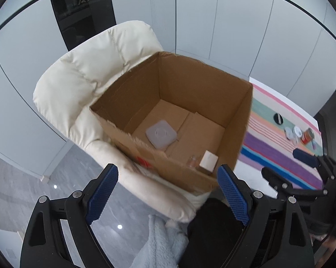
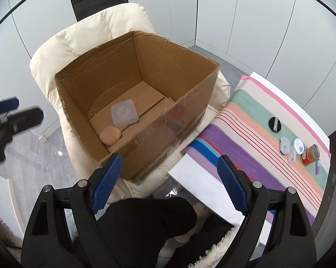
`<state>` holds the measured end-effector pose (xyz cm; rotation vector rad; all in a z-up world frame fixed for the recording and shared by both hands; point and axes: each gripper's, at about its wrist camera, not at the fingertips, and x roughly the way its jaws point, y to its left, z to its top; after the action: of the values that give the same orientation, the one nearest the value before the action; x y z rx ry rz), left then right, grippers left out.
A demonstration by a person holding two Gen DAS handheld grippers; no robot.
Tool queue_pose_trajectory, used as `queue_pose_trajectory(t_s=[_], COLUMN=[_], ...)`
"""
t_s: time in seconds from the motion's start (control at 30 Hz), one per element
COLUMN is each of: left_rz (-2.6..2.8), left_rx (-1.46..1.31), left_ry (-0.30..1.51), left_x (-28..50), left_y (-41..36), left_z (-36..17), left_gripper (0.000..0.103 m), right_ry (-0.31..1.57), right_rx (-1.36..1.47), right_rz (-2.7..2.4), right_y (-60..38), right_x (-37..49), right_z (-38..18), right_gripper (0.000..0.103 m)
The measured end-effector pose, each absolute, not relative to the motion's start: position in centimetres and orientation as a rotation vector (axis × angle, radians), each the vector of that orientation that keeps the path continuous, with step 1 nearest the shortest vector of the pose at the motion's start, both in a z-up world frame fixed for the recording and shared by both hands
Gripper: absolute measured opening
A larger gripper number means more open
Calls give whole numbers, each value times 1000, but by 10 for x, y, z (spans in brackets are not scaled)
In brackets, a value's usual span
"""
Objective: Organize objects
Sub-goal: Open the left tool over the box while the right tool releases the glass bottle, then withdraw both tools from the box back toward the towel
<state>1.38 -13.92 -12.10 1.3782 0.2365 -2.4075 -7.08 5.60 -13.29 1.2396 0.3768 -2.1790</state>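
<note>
Nearest, we hold the left gripper and the right gripper with jaws spread wide and nothing between the blue pads. Just beyond them an open cardboard box sits on a cream padded chair. On its floor lie a clear square plastic case, a tan rounded sponge and a small white box. Farther right, a striped cloth carries a black disc, small white-lidded jars and a red tin.
</note>
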Motion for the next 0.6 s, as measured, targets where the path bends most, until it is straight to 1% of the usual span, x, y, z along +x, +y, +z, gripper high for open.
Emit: queue_pose_trajectory(t_s=[0.1, 0.27, 0.6], left_rz=[-2408, -2416, -2478], left_rx=[1364, 1358, 1310], left_ry=[204, 219, 233], left_x=[25, 40, 37], left_y=[-130, -123, -112], left_z=[-120, -118, -112], left_gripper=[91, 91, 91], right_ry=[368, 376, 349], right_rx=[1239, 1229, 1226], right_rz=[-2183, -2189, -2223], right_y=[63, 74, 94], right_x=[-63, -48, -38], right_z=[-131, -127, -123], right_gripper=[89, 89, 89])
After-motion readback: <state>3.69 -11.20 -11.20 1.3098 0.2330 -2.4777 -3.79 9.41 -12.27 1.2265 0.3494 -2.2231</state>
